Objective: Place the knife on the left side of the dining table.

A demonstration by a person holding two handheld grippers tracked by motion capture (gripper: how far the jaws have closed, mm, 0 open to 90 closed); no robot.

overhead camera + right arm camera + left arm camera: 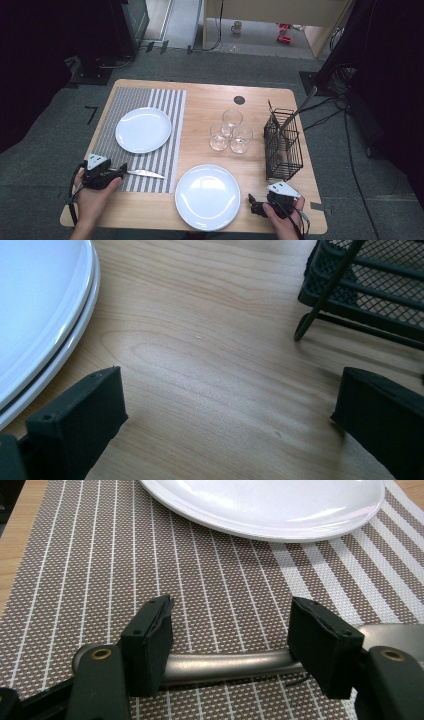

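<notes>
On the striped mat (pixel 150 165), the left gripper (pixel 240 645) stands wide open astride a knife (pixel 225 665) handle, seemingly poised to grip, while the right gripper (pixel 225 435) gapes empty.

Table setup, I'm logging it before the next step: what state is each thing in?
Left tool: open, jaws either side of the knife handle.
Right tool: open, over bare wood.
Silver metal knife: flat on the striped placemat.
Three clear glasses: upright, seemingly empty.
Black wire-mesh caddy: upright, holding a utensil.
Two round white plates: stacked.
</notes>
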